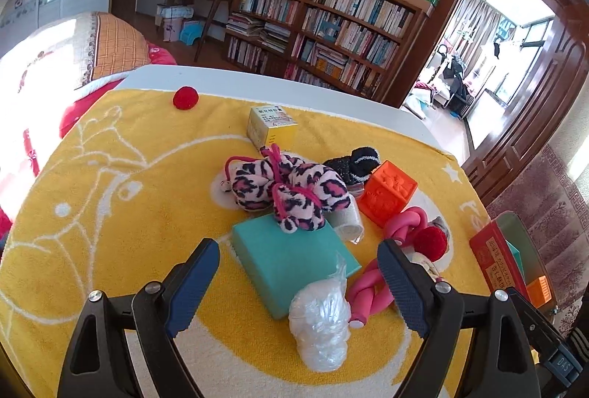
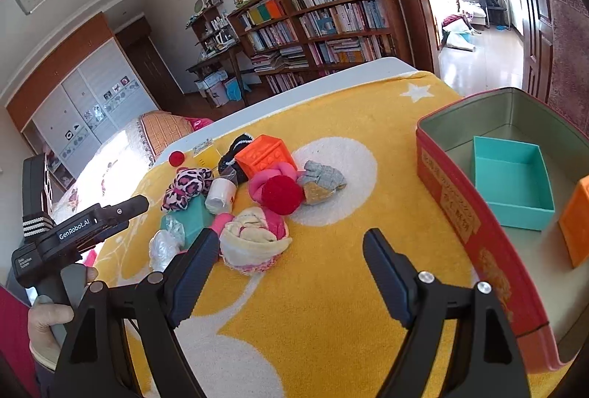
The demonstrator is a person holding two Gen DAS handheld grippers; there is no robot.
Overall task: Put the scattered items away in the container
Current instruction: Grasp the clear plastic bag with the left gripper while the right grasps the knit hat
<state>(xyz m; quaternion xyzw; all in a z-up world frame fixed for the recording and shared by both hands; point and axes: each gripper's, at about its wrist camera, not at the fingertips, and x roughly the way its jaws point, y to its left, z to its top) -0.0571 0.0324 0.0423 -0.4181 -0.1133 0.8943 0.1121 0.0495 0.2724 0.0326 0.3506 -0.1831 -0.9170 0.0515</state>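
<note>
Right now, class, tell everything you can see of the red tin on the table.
The red tin is an open, lidless metal box, red outside with gold lettering panels, dull green-grey inside. It stands upright on the yellow towel. Inside sit an open teal box and an orange block. Neither gripper touches it.

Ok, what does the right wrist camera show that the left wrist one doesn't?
Only the right wrist view shows inside the red tin: an open teal box and an orange block. It also shows the rolled cream sock whole and the left gripper's handle.

Only the left wrist view shows the yellow carton clearly and the left gripper open over the teal lid.

Both show the leopard pouch, orange cube, red pompom and yellow towel.
</note>
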